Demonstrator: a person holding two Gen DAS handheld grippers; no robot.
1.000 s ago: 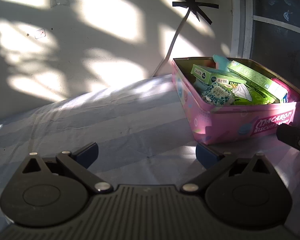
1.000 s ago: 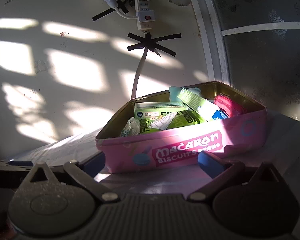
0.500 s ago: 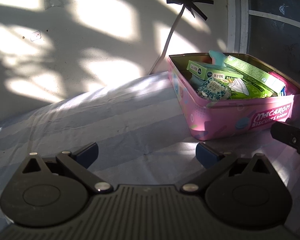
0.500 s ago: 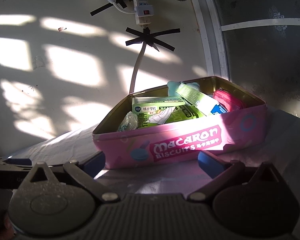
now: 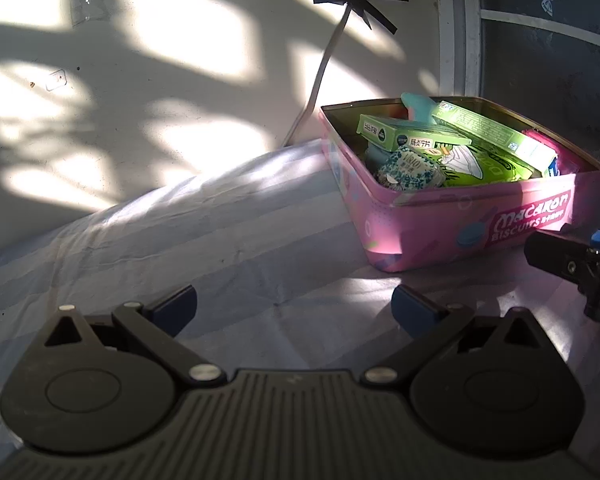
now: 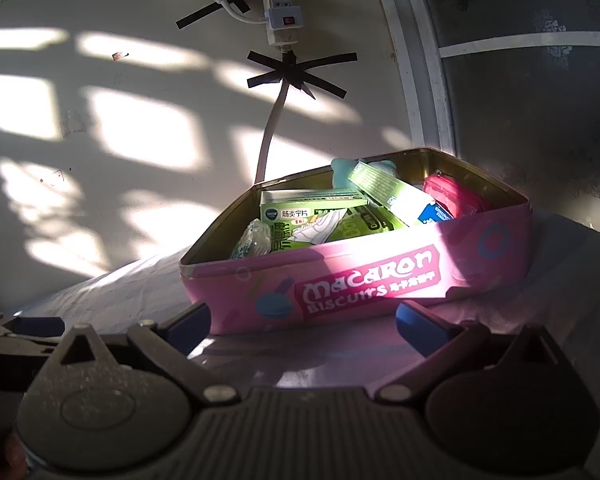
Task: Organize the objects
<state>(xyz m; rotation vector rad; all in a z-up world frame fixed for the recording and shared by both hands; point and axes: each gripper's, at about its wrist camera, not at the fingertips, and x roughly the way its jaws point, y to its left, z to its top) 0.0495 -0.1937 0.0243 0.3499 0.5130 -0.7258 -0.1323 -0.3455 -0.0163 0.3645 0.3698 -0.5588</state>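
The pink biscuit tin (image 6: 356, 280) sits open on the bed (image 5: 204, 240), near the bed's far edge where the striped sheet meets the wall (image 5: 160, 92), and toward its right-hand side beside a dark window panel (image 6: 540, 100). Its long axis runs roughly along that far edge; the side lettered "MACARON BISCUITS" faces the right tool (image 6: 302, 320), while one corner points toward the left tool (image 5: 294, 306). Inside, a green medicine box (image 6: 312, 204) lies flat toward the tin's left end, a longer green box (image 5: 492, 134) leans tilted across it with one end raised toward the back wall of the tin, a speckled packet (image 5: 410, 170) rests against the near-left corner, and a red pouch (image 6: 452, 196) fills the right end; a pale teal item (image 5: 418, 104) pokes up at the back, its kind unclear. Above the tin a white cable (image 6: 272, 132) drops down the wall from a power strip (image 6: 282, 8), fixed by crossed strips of black tape (image 6: 296, 74). Both tools are released, jaws spread wide and empty. The right tool hovers just in front of the tin's lettered side, apart from it; the left tool hangs over bare sheet, well to the tin's left, with nothing between it and the tin.
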